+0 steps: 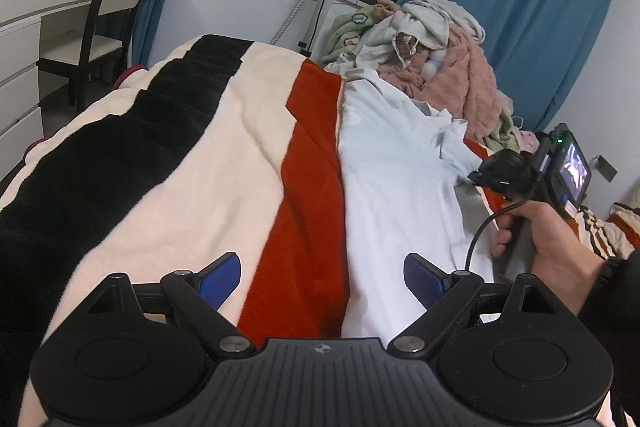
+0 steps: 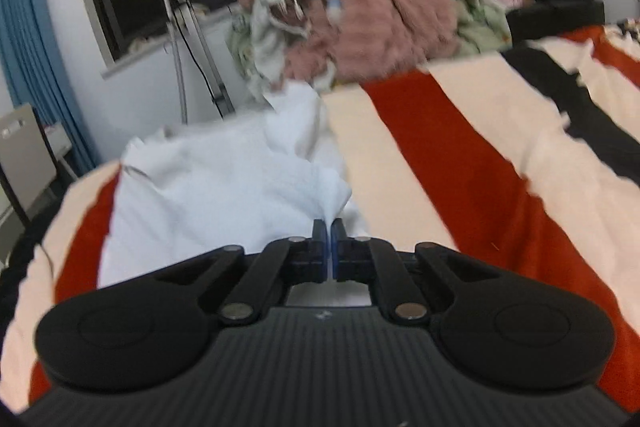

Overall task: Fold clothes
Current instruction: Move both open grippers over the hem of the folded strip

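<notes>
My left gripper (image 1: 322,281) hangs released, its blue pads (image 1: 422,281) spread wide over the striped blanket (image 1: 200,155), nothing between them; the pale blue shirt (image 1: 384,163), the garment being folded, lies flat just ahead and to the right of these jaws, running away toward the laundry pile (image 1: 432,47). My right gripper (image 2: 329,227) is clenched on a bunched edge of the same shirt (image 2: 224,195): the fabric rises into a peak that enters the narrow slit between the two pads, and the rest of the cloth spreads ahead and to the left of the claw. No container appears in either view; the loose clothes, a pink fleece (image 2: 384,27) with cream and green pieces (image 2: 480,23), simply sit heaped on the blanket (image 2: 460,155) beyond the shirt. The left wrist view alone shows the right gripper (image 1: 476,175) from outside, with the hand (image 1: 548,231) around its handle, its lit screen, and its tip meeting the shirt's sleeve region; it also shows a chair (image 1: 116,11) and white desk (image 1: 24,27) far left of the claw. The right wrist view, blurred, alone shows the pinch itself up close, and the blanket's stripes continuing to the right.
</notes>
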Tool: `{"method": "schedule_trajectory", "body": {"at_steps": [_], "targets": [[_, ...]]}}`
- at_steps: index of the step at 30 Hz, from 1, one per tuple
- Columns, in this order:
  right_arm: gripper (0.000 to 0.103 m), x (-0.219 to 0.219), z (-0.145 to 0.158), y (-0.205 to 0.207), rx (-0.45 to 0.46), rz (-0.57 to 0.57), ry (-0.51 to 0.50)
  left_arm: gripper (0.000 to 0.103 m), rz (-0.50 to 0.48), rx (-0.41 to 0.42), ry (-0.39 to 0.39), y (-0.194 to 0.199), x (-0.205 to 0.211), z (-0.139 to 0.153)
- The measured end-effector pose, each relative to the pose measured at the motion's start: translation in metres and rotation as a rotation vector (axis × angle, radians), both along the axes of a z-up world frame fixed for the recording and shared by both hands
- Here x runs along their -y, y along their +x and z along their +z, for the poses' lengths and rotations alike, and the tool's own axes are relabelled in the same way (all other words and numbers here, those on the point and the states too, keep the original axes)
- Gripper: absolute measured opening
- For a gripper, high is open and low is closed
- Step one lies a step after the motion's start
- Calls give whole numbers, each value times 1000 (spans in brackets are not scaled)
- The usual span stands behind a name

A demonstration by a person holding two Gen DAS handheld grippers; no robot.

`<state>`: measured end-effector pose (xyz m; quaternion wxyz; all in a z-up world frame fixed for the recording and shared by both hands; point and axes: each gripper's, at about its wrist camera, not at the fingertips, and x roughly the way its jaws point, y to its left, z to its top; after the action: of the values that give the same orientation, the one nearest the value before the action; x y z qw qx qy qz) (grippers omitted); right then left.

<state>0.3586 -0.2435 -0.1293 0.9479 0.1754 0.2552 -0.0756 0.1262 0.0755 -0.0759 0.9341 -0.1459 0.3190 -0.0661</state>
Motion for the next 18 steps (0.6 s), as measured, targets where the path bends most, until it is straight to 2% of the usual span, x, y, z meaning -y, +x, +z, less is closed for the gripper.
{"method": "schedule_trajectory", "body": {"at_steps": [1,3,4,5,7,9,13,18], "targets": [[8,4,1,-4,-8,4,16,90,-3,0,7,0,2,0],[16,8,6,-11,-29,22,43,90,-8,0,19,-1,5,0],[33,9,11,-17,-41,41,53,90,-10,-1,25,-2,6,0],[60,10,16,-23,-47,58,61,90,-12,2,30,-3,8,1],[85,10,30,-46,-12,81,62,90,-17,12,36,-6,9,4],[86,8,47,-78,26,110,57,90,-23,16,39,-9,10,6],[86,8,70,-152,26,172,75,90,-50,28,49,-22,18,14],[86,11,74,-247,1,216,110,90,-96,33,19,-47,25,24]]}}
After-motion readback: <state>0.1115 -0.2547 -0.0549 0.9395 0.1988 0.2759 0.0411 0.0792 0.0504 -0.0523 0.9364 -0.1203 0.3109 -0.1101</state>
